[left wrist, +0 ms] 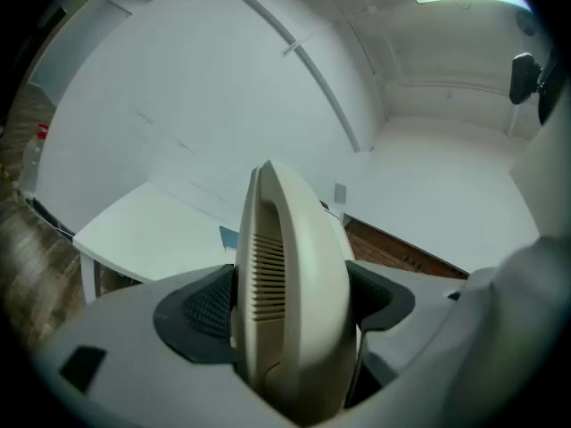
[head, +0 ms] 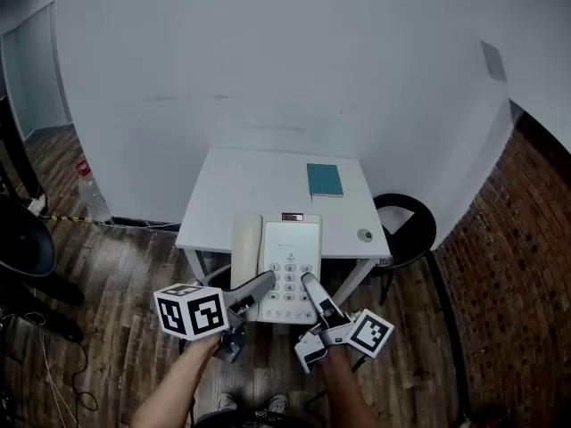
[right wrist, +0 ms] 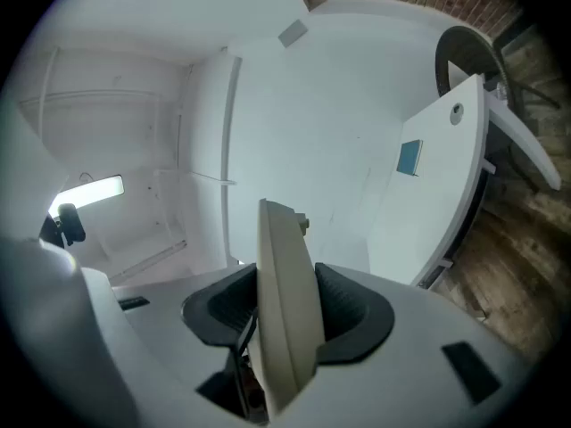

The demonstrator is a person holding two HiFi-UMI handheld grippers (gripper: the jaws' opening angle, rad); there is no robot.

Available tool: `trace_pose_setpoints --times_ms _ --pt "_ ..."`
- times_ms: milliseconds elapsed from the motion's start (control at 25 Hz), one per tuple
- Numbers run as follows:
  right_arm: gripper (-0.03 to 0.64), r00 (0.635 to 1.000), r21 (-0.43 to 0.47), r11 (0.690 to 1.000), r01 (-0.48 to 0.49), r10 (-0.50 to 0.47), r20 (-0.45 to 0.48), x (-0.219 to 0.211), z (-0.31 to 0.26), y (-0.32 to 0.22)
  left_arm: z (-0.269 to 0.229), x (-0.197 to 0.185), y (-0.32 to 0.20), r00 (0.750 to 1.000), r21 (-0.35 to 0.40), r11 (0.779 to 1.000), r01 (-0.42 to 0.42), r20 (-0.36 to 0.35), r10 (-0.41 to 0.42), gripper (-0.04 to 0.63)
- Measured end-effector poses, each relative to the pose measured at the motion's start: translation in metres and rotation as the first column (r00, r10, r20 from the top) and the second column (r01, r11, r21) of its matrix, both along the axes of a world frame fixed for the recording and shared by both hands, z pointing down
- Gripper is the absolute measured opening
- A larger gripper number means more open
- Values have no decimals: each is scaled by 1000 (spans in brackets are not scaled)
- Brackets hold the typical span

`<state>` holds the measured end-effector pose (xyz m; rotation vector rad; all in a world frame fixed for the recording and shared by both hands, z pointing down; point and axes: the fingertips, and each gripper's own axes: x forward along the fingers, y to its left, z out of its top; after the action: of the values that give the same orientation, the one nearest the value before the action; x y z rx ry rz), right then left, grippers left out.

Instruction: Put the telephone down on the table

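A cream telephone point(head: 282, 261) with a keypad and its handset on the left hangs in the air over the front edge of the white table point(head: 259, 181). My left gripper point(head: 260, 287) is shut on its handset side; in the left gripper view both pads press the handset point(left wrist: 290, 292). Shut on the right front edge of the telephone's base is my right gripper point(head: 311, 286), whose own view shows the thin cream edge point(right wrist: 285, 310) pinched between the pads. The table point(left wrist: 147, 230) lies ahead and lower.
A blue book point(head: 325, 180) lies at the table's far right, and a small round object point(head: 365, 234) sits near its right front corner. A black round stool point(head: 409, 223) stands to the right of the table. A bottle point(head: 89, 190) stands on the wooden floor at the left.
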<state>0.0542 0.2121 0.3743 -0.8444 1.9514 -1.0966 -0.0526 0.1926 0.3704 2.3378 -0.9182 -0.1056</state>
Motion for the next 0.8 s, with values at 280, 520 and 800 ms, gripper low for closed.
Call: trace_pose_setpoints --times_ms 280,520,800 --pt "189 1000 1 1000 7 -7 12 32 1 -1 1 32 -1 1000 3 1000 1 8 -1 388" --pt "189 1000 -6 1000 3 -3 23 64 4 -9 2 64 -9 1000 5 1000 6 15 -6 388" --pt "189 999 -10 1000 1 -1 33 84 7 -24 6 85 -24 1000 -1 1000 1 20 -1 388"
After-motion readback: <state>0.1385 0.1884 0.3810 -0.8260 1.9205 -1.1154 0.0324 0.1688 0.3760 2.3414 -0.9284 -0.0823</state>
